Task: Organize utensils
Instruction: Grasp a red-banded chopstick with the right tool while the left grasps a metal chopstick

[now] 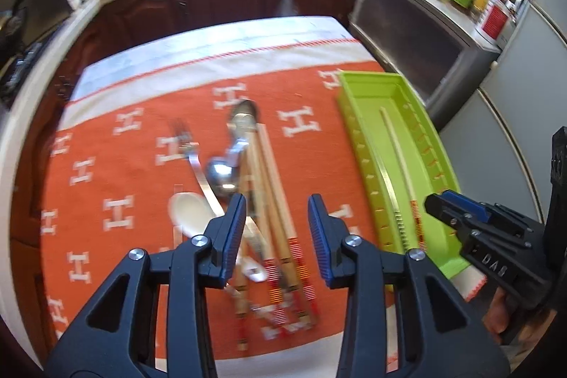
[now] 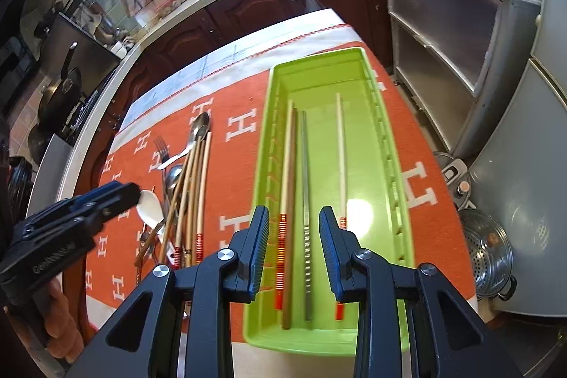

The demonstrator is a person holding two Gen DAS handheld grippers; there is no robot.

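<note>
A pile of utensils lies on the orange cloth: wooden chopsticks [image 1: 274, 201] with red-striped ends, metal spoons [image 1: 226, 165], a fork [image 1: 187, 147] and a white spoon [image 1: 189, 209]. My left gripper [image 1: 276, 232] is open and empty just above the chopsticks' near ends. The green tray [image 2: 389, 165] holds a wooden chopstick [image 2: 288, 201], a metal chopstick [image 2: 305, 201] and a white chopstick [image 2: 341, 158]. My right gripper [image 2: 294, 250] is open and empty over the tray's near end. The pile also shows in the right wrist view [image 2: 191, 186].
The orange cloth [image 1: 106, 165] with white H marks covers the table. The tray also shows in the left wrist view [image 1: 358, 144] at the right. Dark wood cabinets and a kitchen counter stand behind. A steel steamer pot [image 2: 492, 254] sits on the floor at the right, beside a grey fridge.
</note>
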